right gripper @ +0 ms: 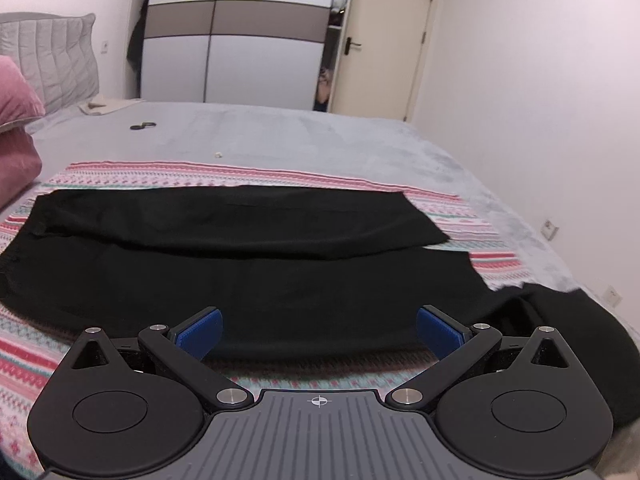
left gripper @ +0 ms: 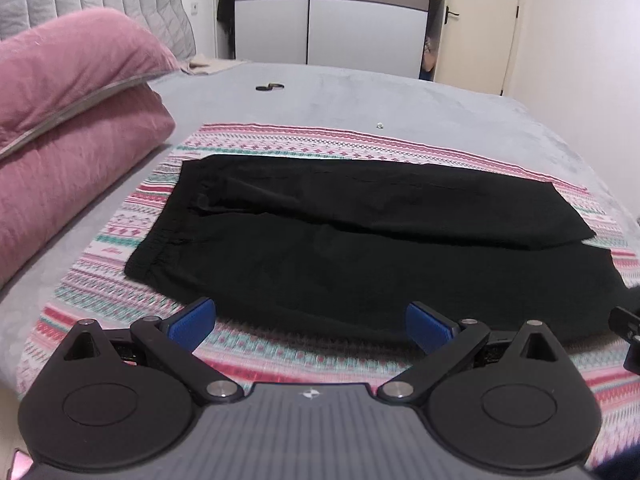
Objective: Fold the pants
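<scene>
Near edge: both the left gripper (left gripper: 310, 326) and the right gripper (right gripper: 319, 332) hang with fingers spread wide, nothing between them, just above the black pants (left gripper: 360, 248).
Left side: a folded pink duvet (left gripper: 68, 120) rises high beside the patterned blanket (left gripper: 100, 280), walling off that flank.
Far side: open grey bed (right gripper: 320, 140) beyond the blanket, with only a small black looped item (left gripper: 270, 87) and a tiny white speck (right gripper: 218, 155) lying on it.
Right side: pants fabric drapes over the bed edge (right gripper: 560, 312); the wall stands near.
</scene>
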`<move>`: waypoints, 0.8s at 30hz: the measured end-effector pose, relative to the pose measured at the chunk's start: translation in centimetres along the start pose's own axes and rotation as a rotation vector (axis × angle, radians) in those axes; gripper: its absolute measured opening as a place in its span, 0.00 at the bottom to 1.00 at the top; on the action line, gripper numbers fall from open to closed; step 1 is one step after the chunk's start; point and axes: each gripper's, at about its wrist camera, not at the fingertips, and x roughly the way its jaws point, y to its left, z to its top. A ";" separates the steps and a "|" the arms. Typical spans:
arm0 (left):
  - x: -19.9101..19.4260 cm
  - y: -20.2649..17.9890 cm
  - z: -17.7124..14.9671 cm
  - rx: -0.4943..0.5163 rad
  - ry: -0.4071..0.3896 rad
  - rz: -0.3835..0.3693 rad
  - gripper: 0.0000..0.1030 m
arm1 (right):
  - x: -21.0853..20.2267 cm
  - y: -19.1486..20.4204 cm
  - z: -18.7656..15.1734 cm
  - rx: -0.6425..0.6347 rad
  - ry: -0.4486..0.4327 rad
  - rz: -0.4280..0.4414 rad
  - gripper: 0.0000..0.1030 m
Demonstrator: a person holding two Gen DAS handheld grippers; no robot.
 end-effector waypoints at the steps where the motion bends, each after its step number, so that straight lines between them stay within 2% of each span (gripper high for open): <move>1: 0.9 0.2 0.8 -0.006 0.006 -0.010 1.00 | 0.9 0.0 0.6 -0.002 0.010 0.013 1.00; 4: 3.8 1.0 2.9 -0.059 0.025 -0.025 1.00 | 4.4 -0.7 2.6 0.009 0.031 0.050 1.00; 7: 7.6 2.4 5.3 -0.157 0.068 -0.054 1.00 | 9.6 -2.1 4.5 0.061 0.126 0.109 1.00; 9: 9.8 2.9 6.3 -0.203 0.092 -0.042 1.00 | 13.4 -3.1 5.0 0.109 0.207 0.138 1.00; 13: 14.5 2.7 7.1 -0.242 0.162 -0.067 1.00 | 19.2 -4.7 2.6 0.173 0.314 0.073 1.00; 15: 16.3 1.9 7.1 -0.215 0.161 -0.054 1.00 | 21.2 -4.9 0.4 0.180 0.416 0.061 1.00; 16: 16.9 1.5 7.0 -0.197 0.154 -0.051 1.00 | 21.8 -4.9 0.0 0.177 0.457 0.049 1.00; 17: 17.7 1.3 6.6 -0.185 0.153 -0.057 1.00 | 21.8 -4.9 -0.1 0.167 0.454 0.047 1.00; 19: 18.8 1.3 5.7 -0.196 0.201 -0.068 1.00 | 20.8 -4.7 0.1 0.151 0.403 0.038 1.00; 21: 19.5 1.5 5.5 -0.228 0.248 -0.110 1.00 | 19.9 -4.0 0.2 0.131 0.395 0.024 1.00; 22: 19.3 1.5 5.5 -0.222 0.245 -0.120 1.00 | 19.4 -3.3 0.5 0.124 0.401 0.035 1.00; 24: 18.6 1.4 5.8 -0.180 0.202 -0.078 1.00 | 19.0 -2.4 0.3 0.104 0.395 0.050 1.00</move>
